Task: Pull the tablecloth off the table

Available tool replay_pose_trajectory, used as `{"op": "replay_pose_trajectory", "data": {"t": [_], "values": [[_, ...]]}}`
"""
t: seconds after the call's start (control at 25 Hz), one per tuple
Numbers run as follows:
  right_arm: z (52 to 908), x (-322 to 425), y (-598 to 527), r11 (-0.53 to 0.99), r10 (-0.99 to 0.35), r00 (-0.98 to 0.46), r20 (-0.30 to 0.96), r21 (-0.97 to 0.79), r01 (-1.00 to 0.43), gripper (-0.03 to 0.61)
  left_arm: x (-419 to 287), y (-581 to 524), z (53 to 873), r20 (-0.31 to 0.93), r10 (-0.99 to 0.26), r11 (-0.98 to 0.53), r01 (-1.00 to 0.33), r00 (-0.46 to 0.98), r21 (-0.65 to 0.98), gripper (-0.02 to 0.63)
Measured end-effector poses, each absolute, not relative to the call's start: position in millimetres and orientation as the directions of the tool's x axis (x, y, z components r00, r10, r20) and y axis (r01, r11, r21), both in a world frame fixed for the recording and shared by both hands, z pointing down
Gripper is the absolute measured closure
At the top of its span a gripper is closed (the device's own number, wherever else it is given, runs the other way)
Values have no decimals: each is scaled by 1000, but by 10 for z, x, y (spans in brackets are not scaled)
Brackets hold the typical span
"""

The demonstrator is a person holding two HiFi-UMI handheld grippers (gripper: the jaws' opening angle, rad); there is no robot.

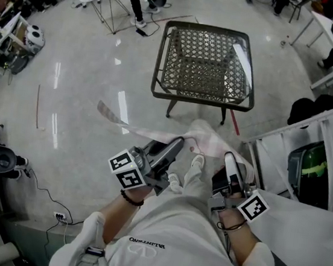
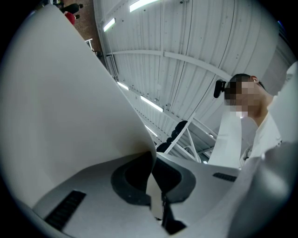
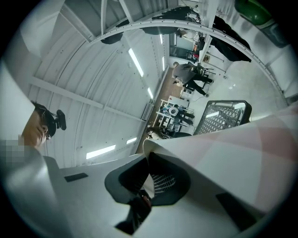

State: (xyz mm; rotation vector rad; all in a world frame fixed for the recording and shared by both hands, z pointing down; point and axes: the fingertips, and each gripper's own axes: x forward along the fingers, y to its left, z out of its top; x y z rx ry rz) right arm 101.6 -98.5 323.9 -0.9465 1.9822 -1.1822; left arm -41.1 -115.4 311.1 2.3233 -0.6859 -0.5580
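Left tongs: we see the left tongs [image 1: 176, 144] clenched on the tablecloth [image 1: 209, 140]. In the left gripper view the left tongs [image 2: 154, 182] have their dark pads pressed together with a thin fold of the tablecloth [image 2: 70, 116] pinched between them, and the fabric rises in a broad pale sheet up the left side.

Right tongs: the right tongs [image 1: 231, 161] are clenched on the same tablecloth. In the right gripper view the right tongs [image 3: 149, 180] nip an edge of the tablecloth [image 3: 223, 153], which spreads away to the right, white with faint pink squares.

Tablecloth: it's off the counter [image 1: 162, 56]! We have it gathered low between the two tongs, close in front of us. One loose strip streams out to the left above the floor [image 1: 87, 88].

Counter: it stands well ahead of us on the floor, dark metal frame, lattice top uncovered. The right gripper view catches the counter [image 3: 223, 116] beyond the fabric's edge.

Near edge: the bunched fabric reaches close to the counter's front legs. We cannot tell whether it touches them.

Marker cubes: one cube [image 1: 128, 170] rides on the left tongs and one cube [image 1: 253, 206] on the right, both by our wrists.
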Motion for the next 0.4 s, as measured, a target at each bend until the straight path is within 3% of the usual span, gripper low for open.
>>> {"op": "replay_pose_trajectory", "data": {"t": [0.4], "values": [[3290, 1010, -1002, 329, -829, -541, -140, -905, -271, 568, -414, -1174, 3131, -210, -598, -656, -322, 774, 682, 612]]}}
